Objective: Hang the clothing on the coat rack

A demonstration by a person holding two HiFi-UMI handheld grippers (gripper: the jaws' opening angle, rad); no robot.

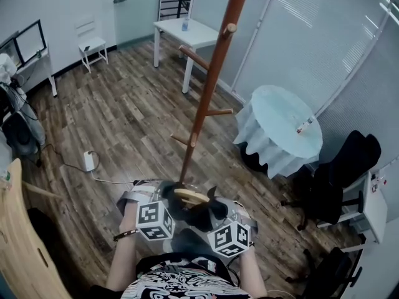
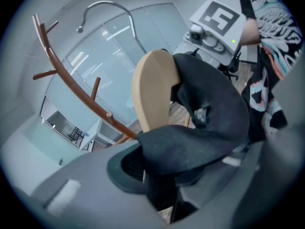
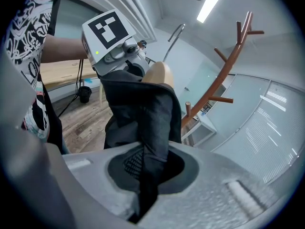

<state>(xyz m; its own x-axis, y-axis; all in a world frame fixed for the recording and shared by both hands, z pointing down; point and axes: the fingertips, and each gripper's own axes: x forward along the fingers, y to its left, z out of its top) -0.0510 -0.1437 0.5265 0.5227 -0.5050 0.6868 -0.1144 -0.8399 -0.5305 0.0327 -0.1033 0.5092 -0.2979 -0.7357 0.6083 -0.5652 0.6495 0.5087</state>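
Dark, soft cloth fills the jaws of both grippers. The left gripper (image 2: 162, 175) has its jaws closed partway on a thick fold of the clothing (image 2: 205, 128). Just beyond them rises the pale wooden hanger (image 2: 152, 94), broad, smooth and rounded at the shoulder, with a thin bent metal hook (image 2: 108, 5) curving up from it. The right gripper (image 3: 147, 175) has its jaws nearly together, pinching a thinner, creased strip of the same cloth, which bunches up against the hanger's other end.

From the head view the clothing hangs as a crumpled black bundle in the air, held between the two grippers in front of the person's chest and draped over the hanger. It is clear of the coat rack (image 1: 212, 73), whose foot it hides. The rack is a slim reddish-brown wooden pole on the plank floor (image 1: 112, 123), with short round-tipped pegs jutting out at several heights.

To the right of the rack stands a round table (image 1: 280, 129) under a pale, draped cloth, with black chairs (image 1: 340, 179) beyond it near the room's right wall. Behind the rack is a white rectangular surface (image 1: 193, 35) with a small bottle (image 1: 185, 24) at its far edge. A white stool (image 1: 93, 48) stands by the far wall.
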